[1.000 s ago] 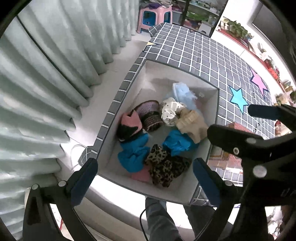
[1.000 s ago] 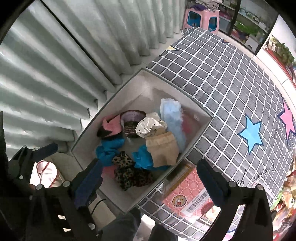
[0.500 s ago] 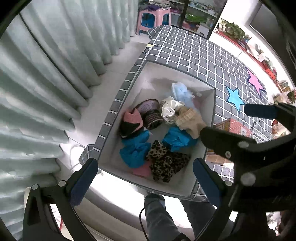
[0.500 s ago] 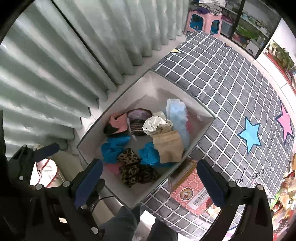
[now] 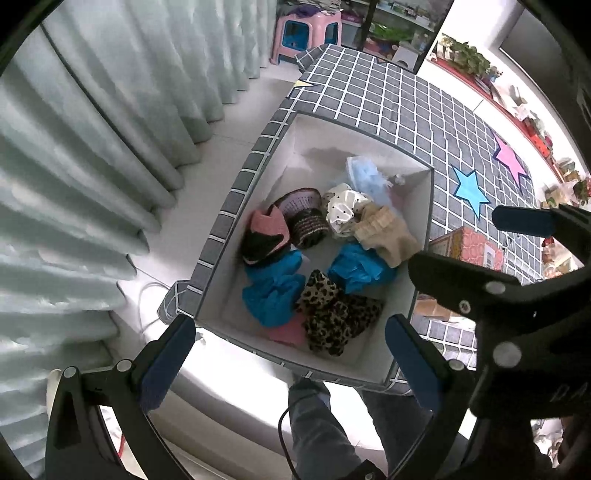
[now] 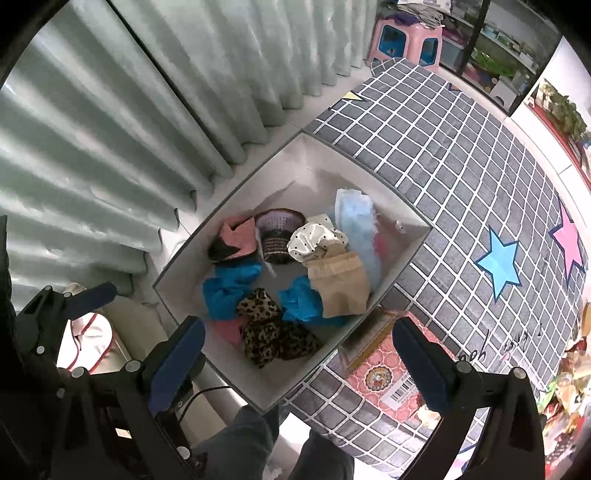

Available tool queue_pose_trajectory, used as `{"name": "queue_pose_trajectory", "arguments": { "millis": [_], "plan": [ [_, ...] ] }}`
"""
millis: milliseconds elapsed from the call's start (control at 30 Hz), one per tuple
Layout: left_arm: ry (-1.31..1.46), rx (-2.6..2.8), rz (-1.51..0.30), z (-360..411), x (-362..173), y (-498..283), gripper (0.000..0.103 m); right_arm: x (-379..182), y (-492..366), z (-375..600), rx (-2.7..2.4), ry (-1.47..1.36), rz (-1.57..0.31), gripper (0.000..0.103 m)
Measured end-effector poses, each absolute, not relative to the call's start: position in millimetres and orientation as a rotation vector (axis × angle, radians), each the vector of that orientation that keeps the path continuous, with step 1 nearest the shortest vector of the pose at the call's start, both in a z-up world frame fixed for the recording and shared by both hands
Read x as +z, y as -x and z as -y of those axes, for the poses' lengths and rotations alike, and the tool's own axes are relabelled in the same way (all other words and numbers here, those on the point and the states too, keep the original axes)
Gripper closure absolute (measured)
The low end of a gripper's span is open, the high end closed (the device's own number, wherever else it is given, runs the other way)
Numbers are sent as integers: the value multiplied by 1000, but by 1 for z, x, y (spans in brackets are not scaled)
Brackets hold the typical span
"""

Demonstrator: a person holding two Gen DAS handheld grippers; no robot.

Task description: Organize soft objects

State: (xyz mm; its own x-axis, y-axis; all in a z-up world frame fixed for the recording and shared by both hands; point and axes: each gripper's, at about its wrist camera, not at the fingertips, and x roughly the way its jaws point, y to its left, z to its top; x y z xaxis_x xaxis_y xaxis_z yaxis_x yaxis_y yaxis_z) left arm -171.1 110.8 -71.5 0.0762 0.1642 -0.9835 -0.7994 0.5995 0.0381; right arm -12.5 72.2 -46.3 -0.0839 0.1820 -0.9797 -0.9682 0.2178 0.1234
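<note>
A white-lined fabric storage box (image 5: 258,177) (image 6: 406,258) stands at the corner of a grey checked bed and holds several soft items: a leopard-print piece (image 5: 332,317) (image 6: 273,336), blue cloths (image 5: 273,295) (image 6: 225,291), a beige knit (image 5: 388,236) (image 6: 340,284), a pink and black piece (image 5: 264,236) (image 6: 232,240), a dotted white one (image 5: 343,206) (image 6: 314,240) and a pale blue one (image 5: 365,177) (image 6: 354,218). My left gripper (image 5: 288,354) hangs open high above the box's near edge, holding nothing. My right gripper (image 6: 295,362) is open and empty too, also high above the box.
Pale green curtains (image 5: 92,129) (image 6: 147,92) hang left of the box. A pink patterned carton (image 5: 469,247) (image 6: 384,376) lies on the bed (image 6: 461,166) beside the box. A pink stool (image 5: 303,33) (image 6: 406,40) stands beyond. A person's legs (image 5: 325,424) (image 6: 240,439) are below.
Both grippers have risen and drawn back from the box, which now looks smaller and farther. Both stay open and empty. The items in the box have not moved.
</note>
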Motion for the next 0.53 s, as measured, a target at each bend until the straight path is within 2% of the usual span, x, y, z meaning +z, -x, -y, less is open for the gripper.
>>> {"name": "queue_pose_trajectory", "arguments": {
  "millis": [533],
  "plan": [
    [619, 770, -1312, -116, -72, 180, 0, -50, 17, -71, 1160, 866, -1244, 1]
  ]
}}
